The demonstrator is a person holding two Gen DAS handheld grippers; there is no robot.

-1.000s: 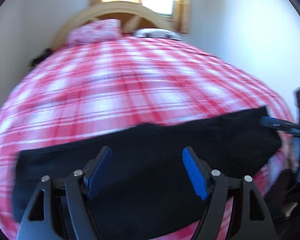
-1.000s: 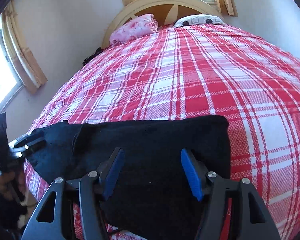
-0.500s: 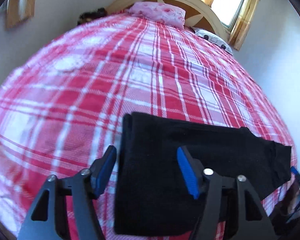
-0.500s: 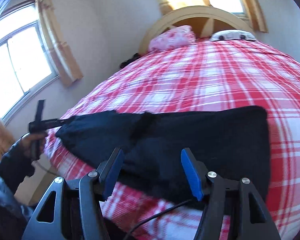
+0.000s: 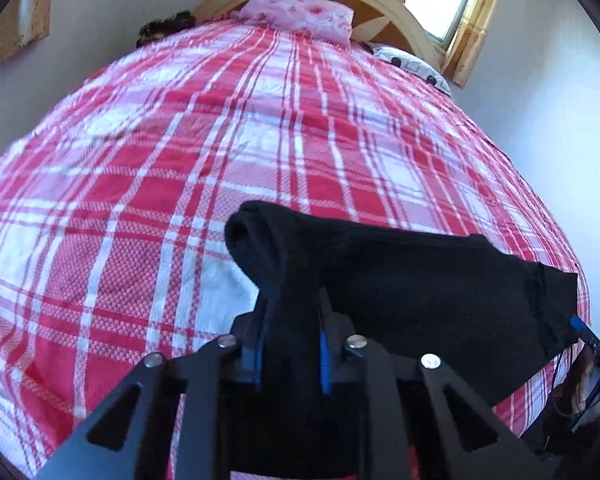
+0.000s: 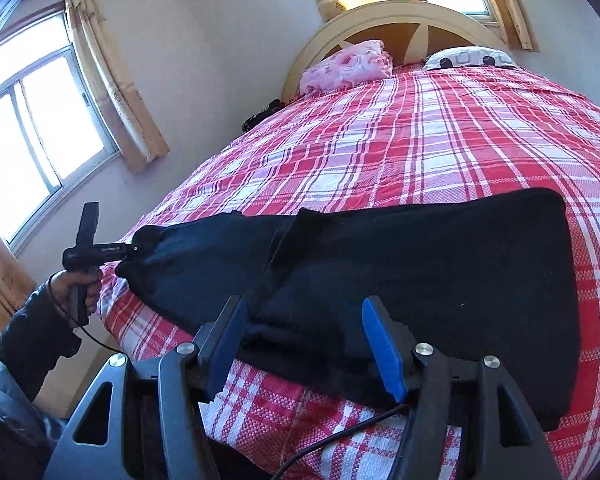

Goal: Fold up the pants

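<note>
1. Pants [image 6: 440, 280] — 1 black garment of soft, matte knit, laid as a long band across the near edge of the bed [image 6: 440, 128]; a raised fold ridge crosses the middle, and the right end lies flat with a squared corner.
2. Left gripper [image 5: 290, 344] — black angular frame, 2 blue ribbed pads pressed together on a bunched end of the pants; the cloth rises from between the fingers as a thick rounded roll, lifted off the cover.
3. Right gripper [image 6: 304, 344] — same build; its 2 blue pads stand wide apart with nothing between them, over the near hem of the pants.
4. Bedcover — red, pink and white plaid with a fine woven texture, lightly creased; it covers the whole mattress.
5. Pillows — 2 at the head: 1 pink floral pillow [image 6: 346, 65], 1 white pillow [image 6: 468, 58] with dark marks; behind them 1 arched cream headboard [image 6: 400, 20].
6. Windows — 2 in the right wrist view; 1 side window [image 6: 32, 128] has a tan curtain.
</note>
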